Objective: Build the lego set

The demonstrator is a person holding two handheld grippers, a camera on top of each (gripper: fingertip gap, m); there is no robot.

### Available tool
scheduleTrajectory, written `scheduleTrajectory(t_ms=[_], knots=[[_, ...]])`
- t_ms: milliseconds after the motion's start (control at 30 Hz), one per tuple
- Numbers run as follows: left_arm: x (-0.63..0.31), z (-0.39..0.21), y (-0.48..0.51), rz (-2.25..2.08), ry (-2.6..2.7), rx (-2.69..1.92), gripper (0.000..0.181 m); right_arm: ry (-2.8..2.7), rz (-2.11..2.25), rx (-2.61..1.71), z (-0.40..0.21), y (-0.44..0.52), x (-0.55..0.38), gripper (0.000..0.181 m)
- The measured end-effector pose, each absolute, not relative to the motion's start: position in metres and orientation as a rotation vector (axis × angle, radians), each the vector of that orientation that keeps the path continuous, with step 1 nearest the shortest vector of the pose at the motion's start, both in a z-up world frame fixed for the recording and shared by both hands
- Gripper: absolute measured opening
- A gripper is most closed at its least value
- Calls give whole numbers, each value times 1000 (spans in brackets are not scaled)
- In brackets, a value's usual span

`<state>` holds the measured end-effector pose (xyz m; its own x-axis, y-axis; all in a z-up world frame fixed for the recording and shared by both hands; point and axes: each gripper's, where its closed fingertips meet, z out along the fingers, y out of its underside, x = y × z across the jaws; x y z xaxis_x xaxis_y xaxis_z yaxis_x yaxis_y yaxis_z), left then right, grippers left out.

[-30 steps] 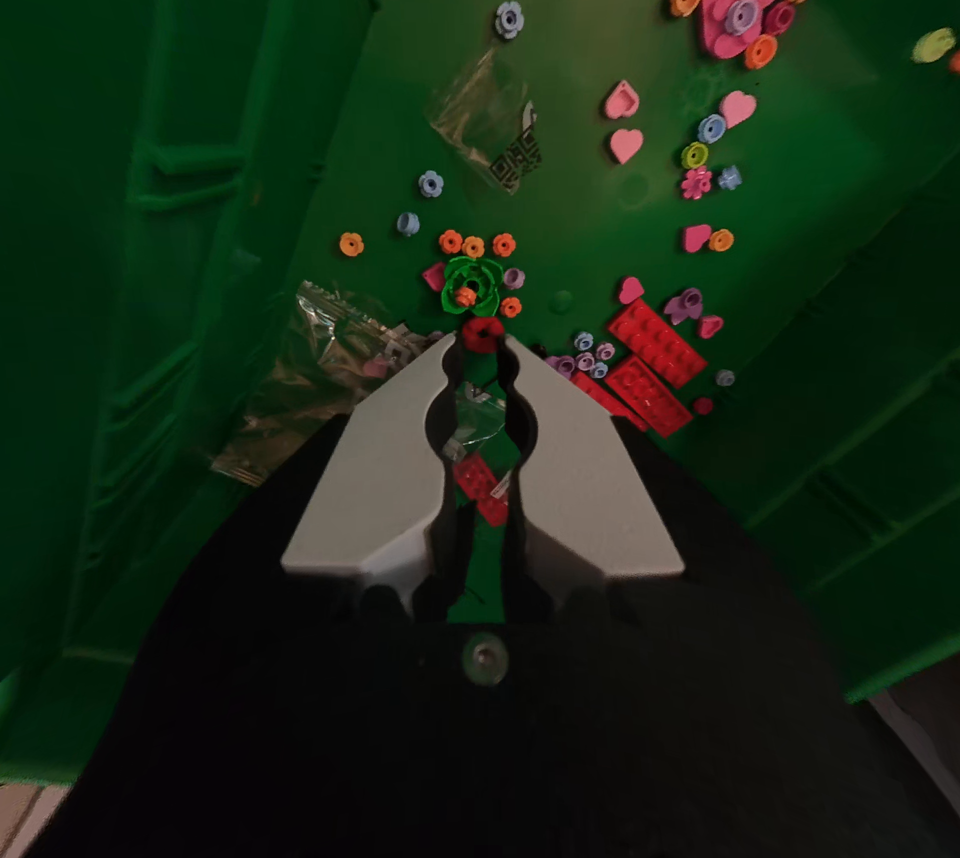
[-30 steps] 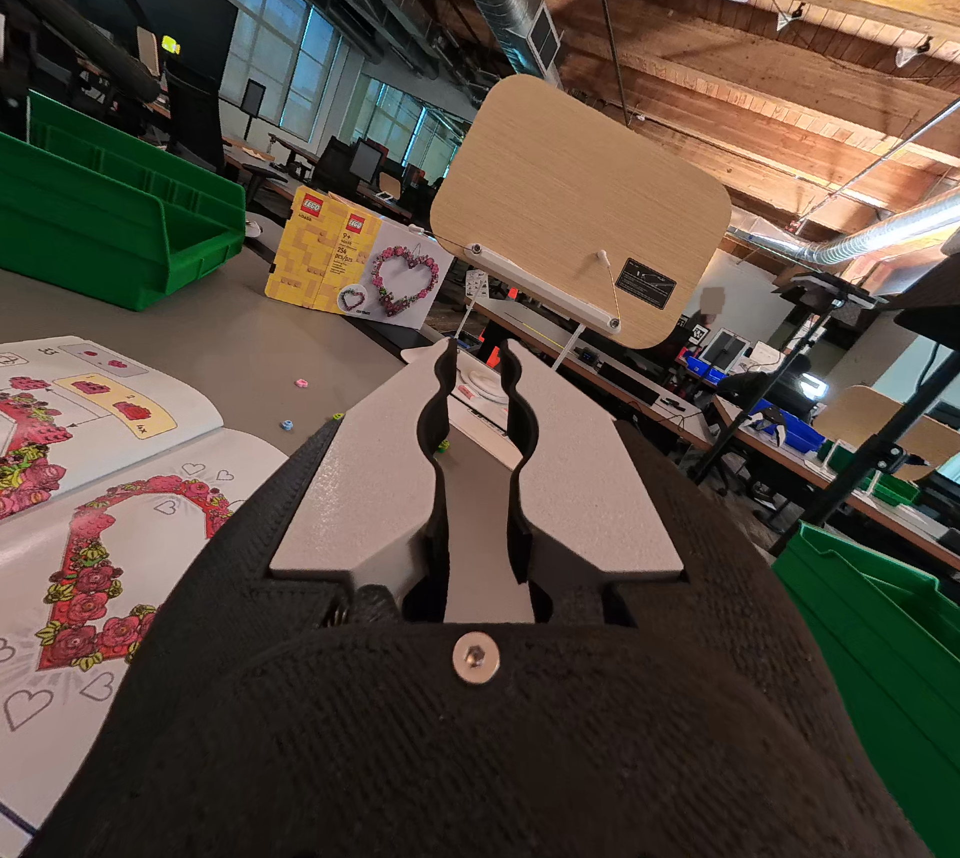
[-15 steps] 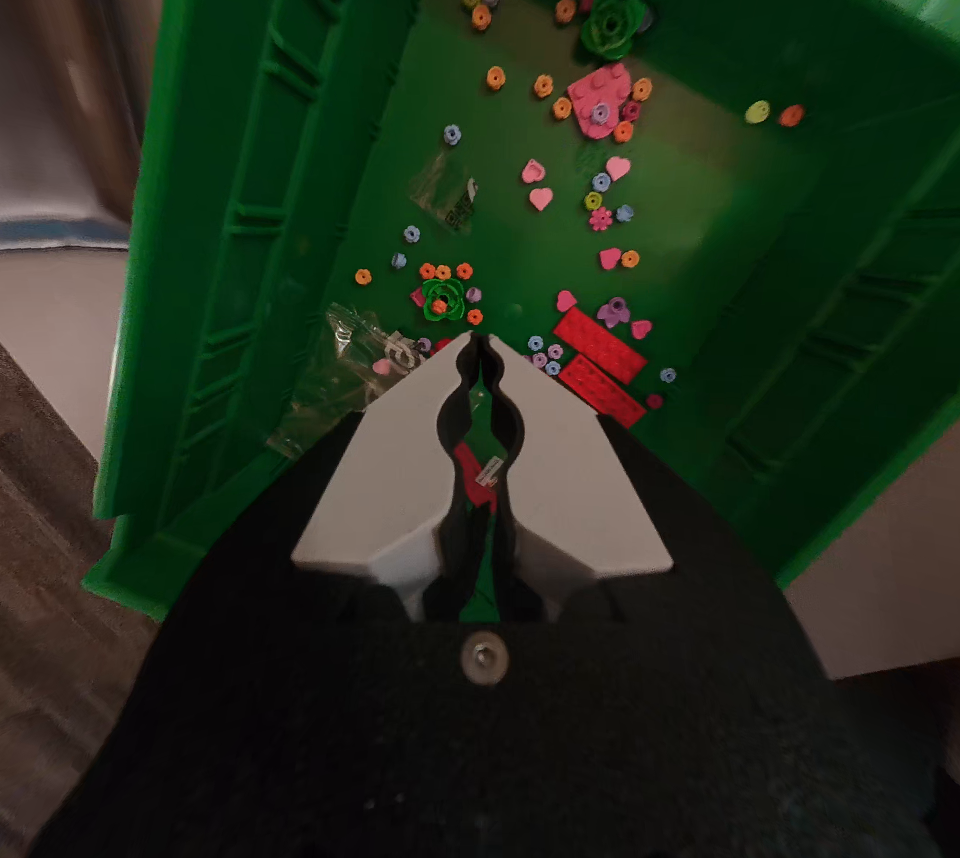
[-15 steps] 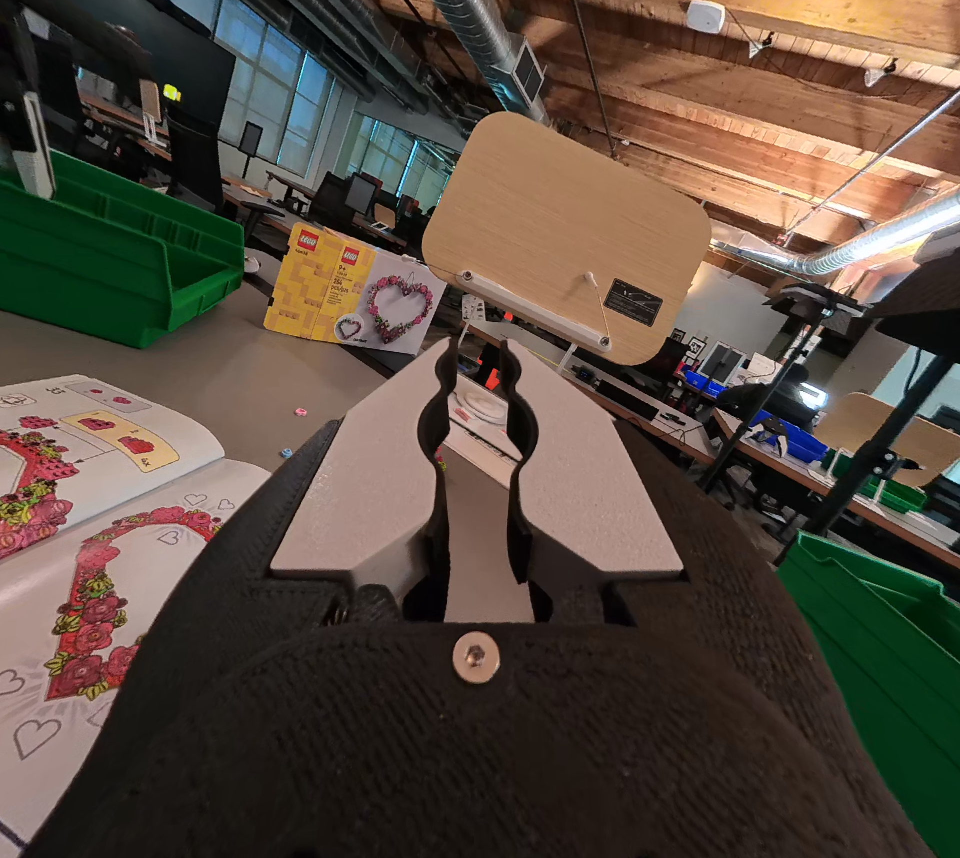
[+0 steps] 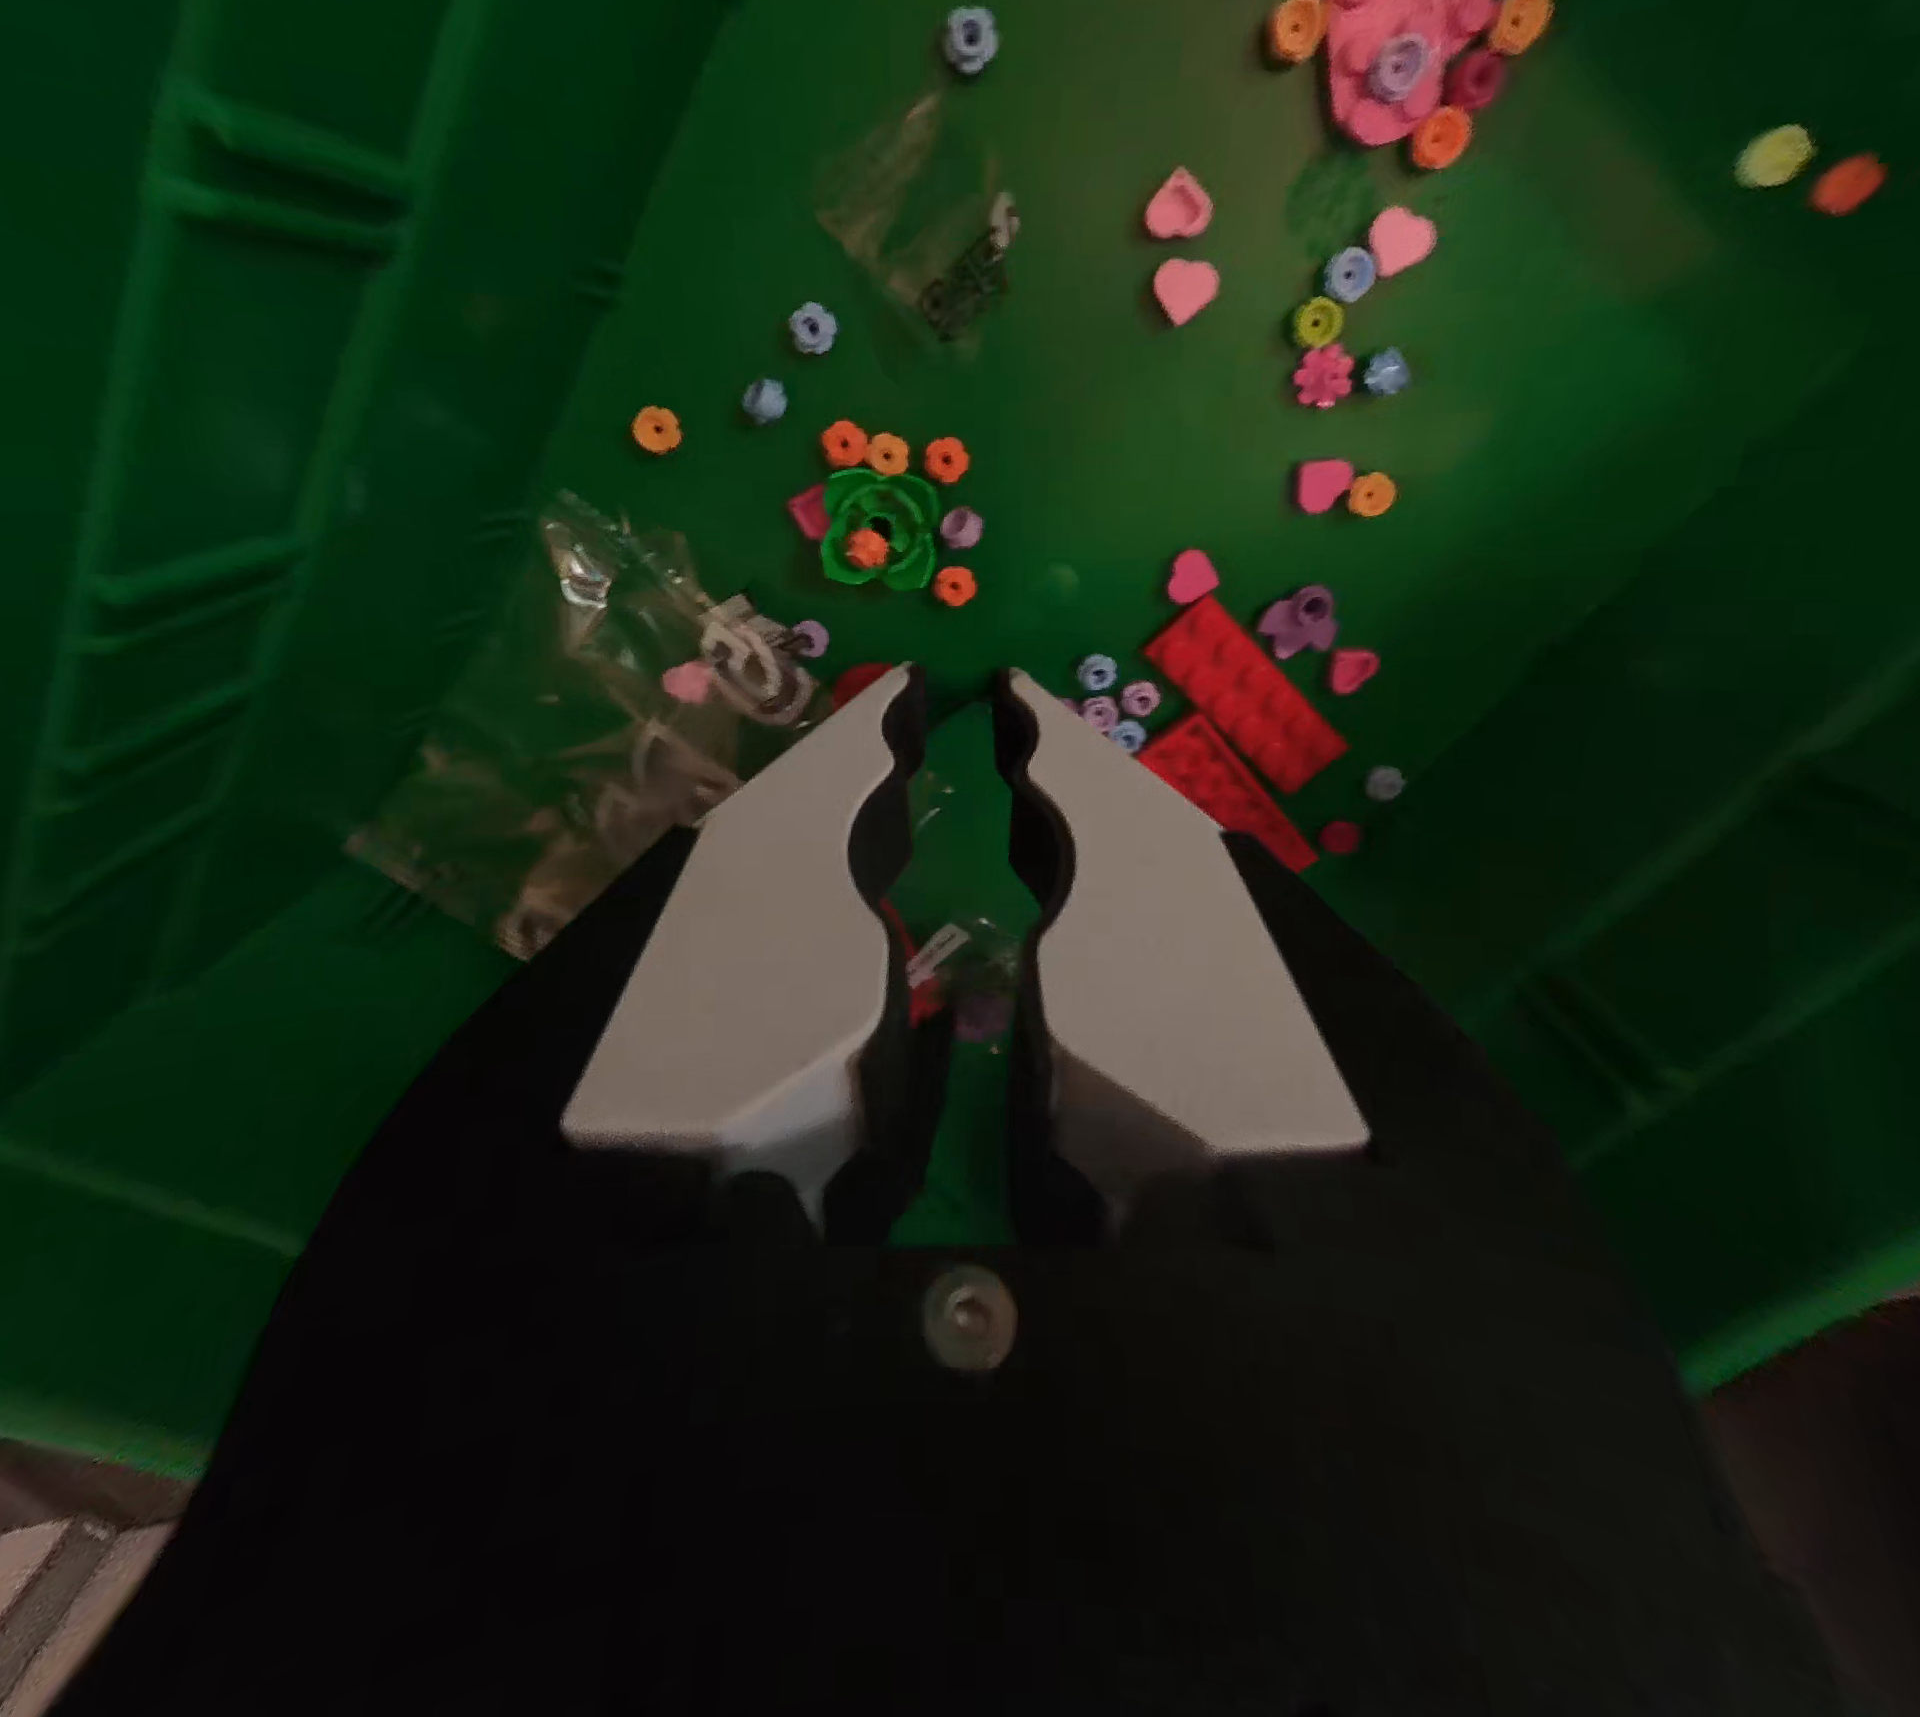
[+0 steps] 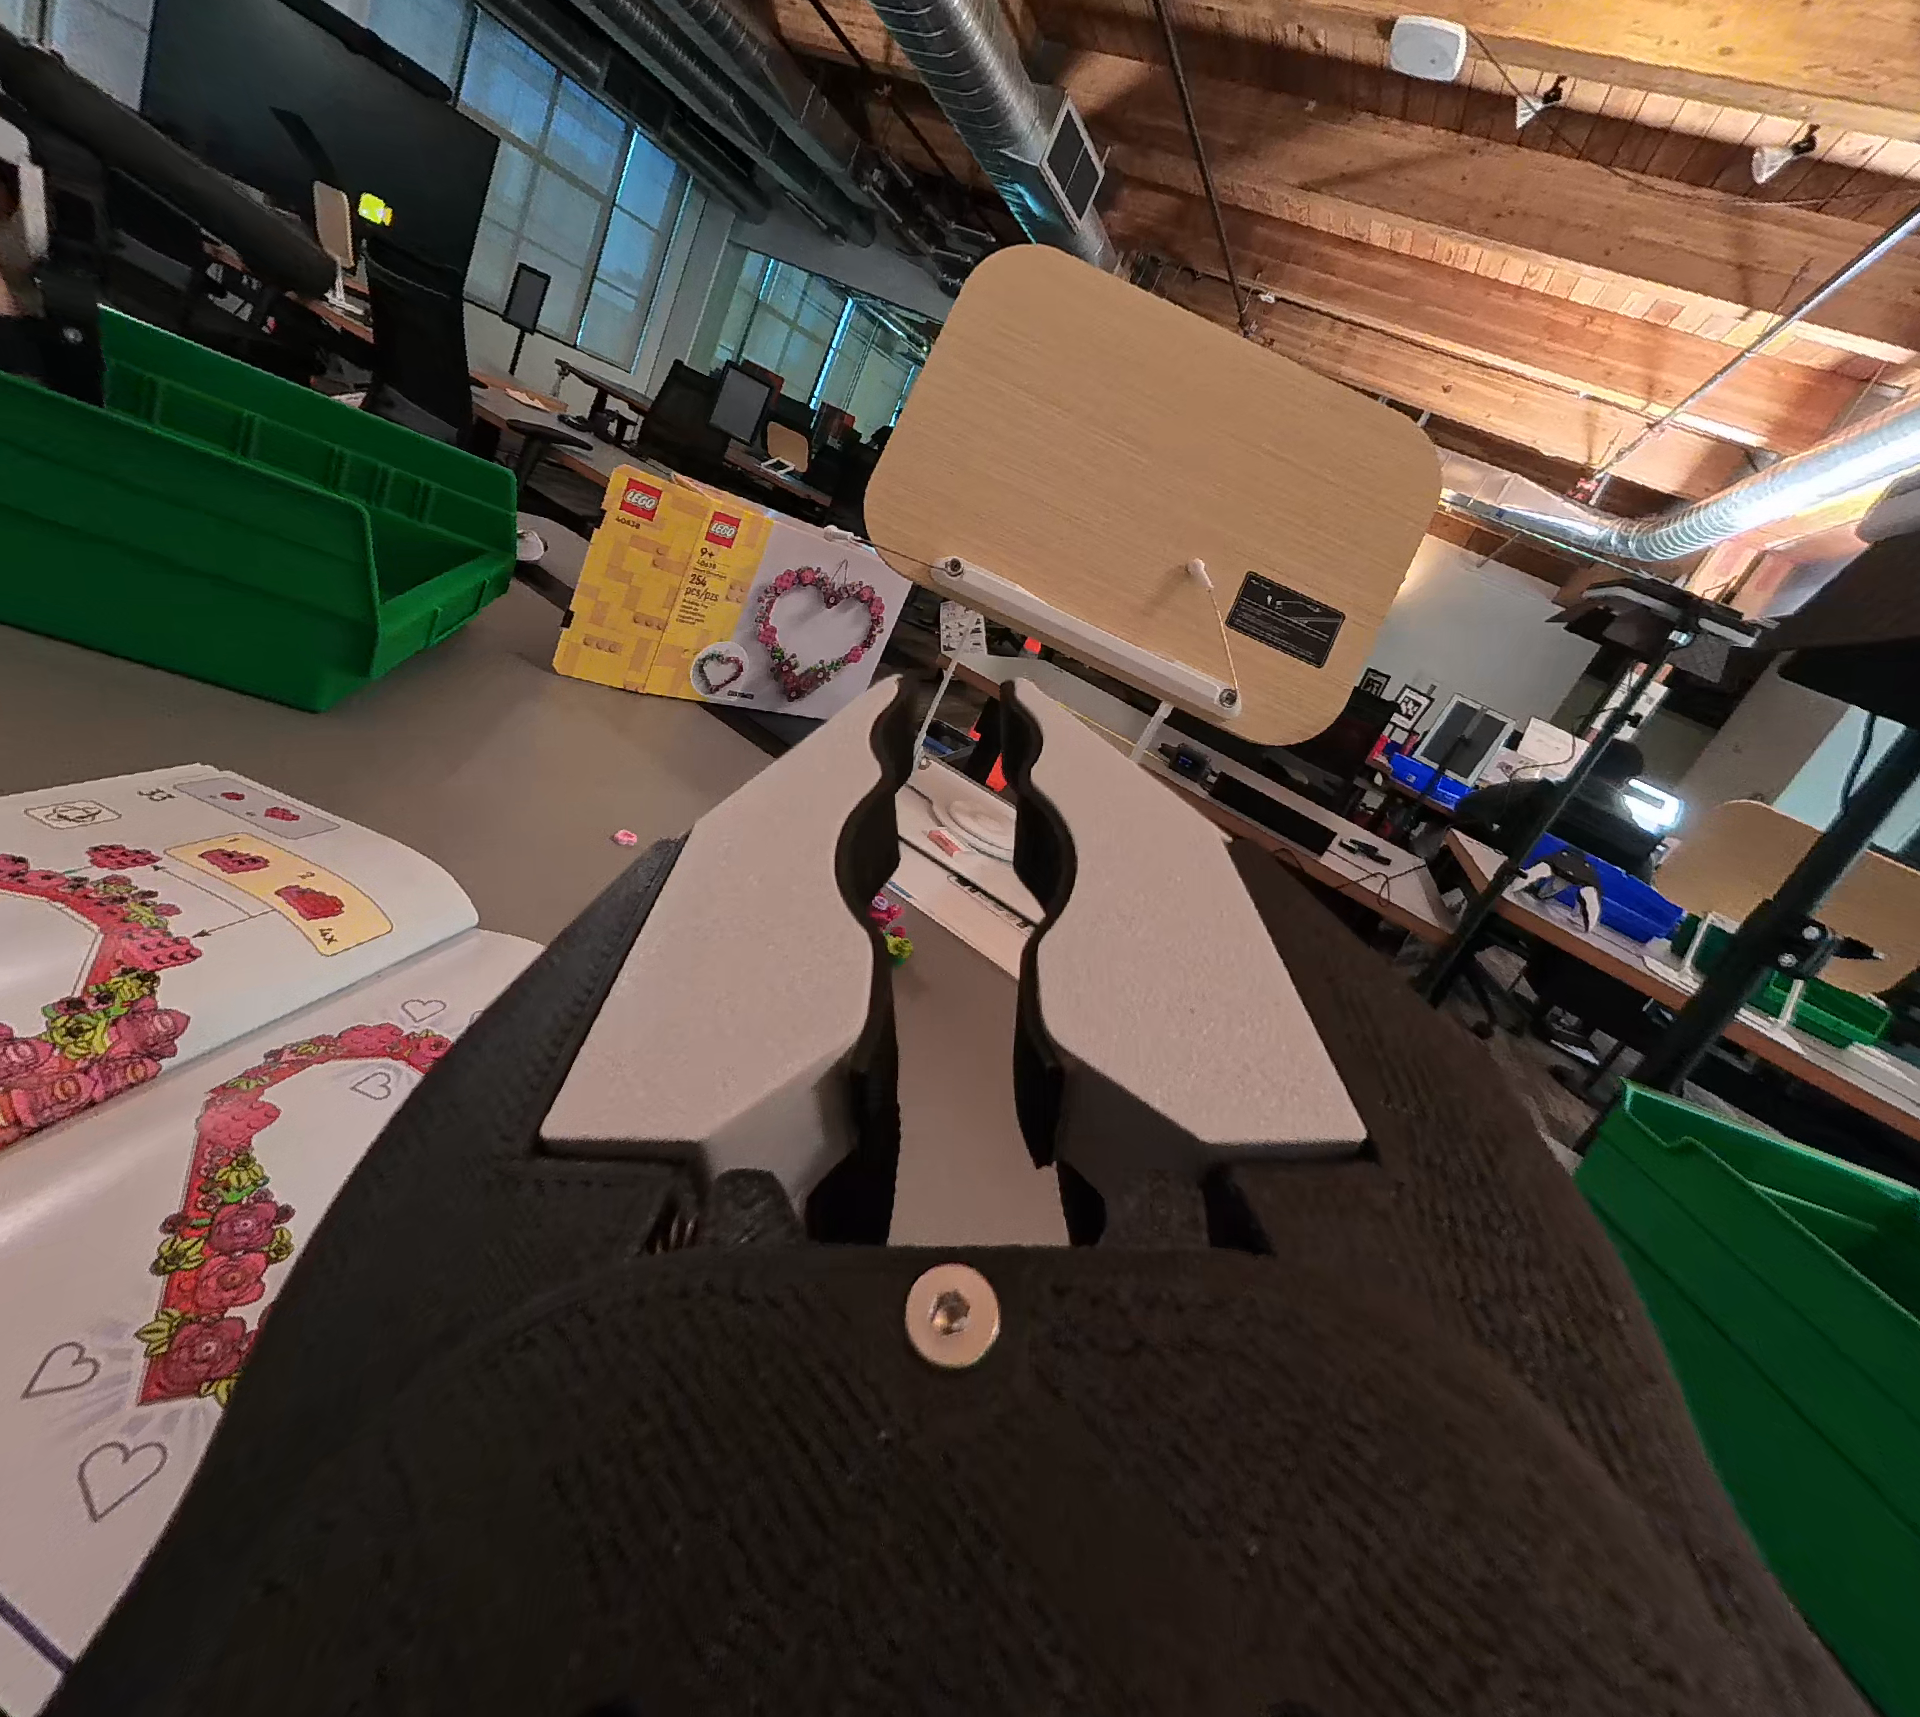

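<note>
My left gripper points down into a green bin, open with a narrow gap and empty. A small red round piece lies just left of its left fingertip. A green rose piece with orange flower studs around it lies just beyond. Red plates lie to the right, a pink plate farther back, and pink hearts in the middle. My right gripper is open and empty above the table, beside the open instruction booklet.
Clear plastic bags lie at the bin's left, and a smaller one farther in. On the table stand a yellow set box, a green bin, a wooden book stand and another green bin at right. Loose small pieces lie ahead.
My left gripper rose out of the bin with its tips nearly shut, then dropped back in and opened. The red round piece once between its tips now lies beside the left tip. The right gripper barely moved.
</note>
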<state>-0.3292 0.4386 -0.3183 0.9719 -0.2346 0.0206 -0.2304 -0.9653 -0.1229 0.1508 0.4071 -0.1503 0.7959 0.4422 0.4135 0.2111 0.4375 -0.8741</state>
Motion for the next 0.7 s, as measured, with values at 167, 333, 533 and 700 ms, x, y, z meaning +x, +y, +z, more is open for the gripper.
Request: scheduleTrajectory(t_ms=[167,333,533,700], knots=[[-346,-319,440,33,304,-2993,15,-687,149,-1139,-153,408,148,14],[-347,-322,436,-30,254,-3019,16,-701,148,-1144,-156,408,145,14],[-328,-317,448,-218,247,-2916,13,-715,142,-1149,-158,409,143,14],[-344,-320,439,-15,300,-2978,11,-725,144,-1153,-160,409,141,14]])
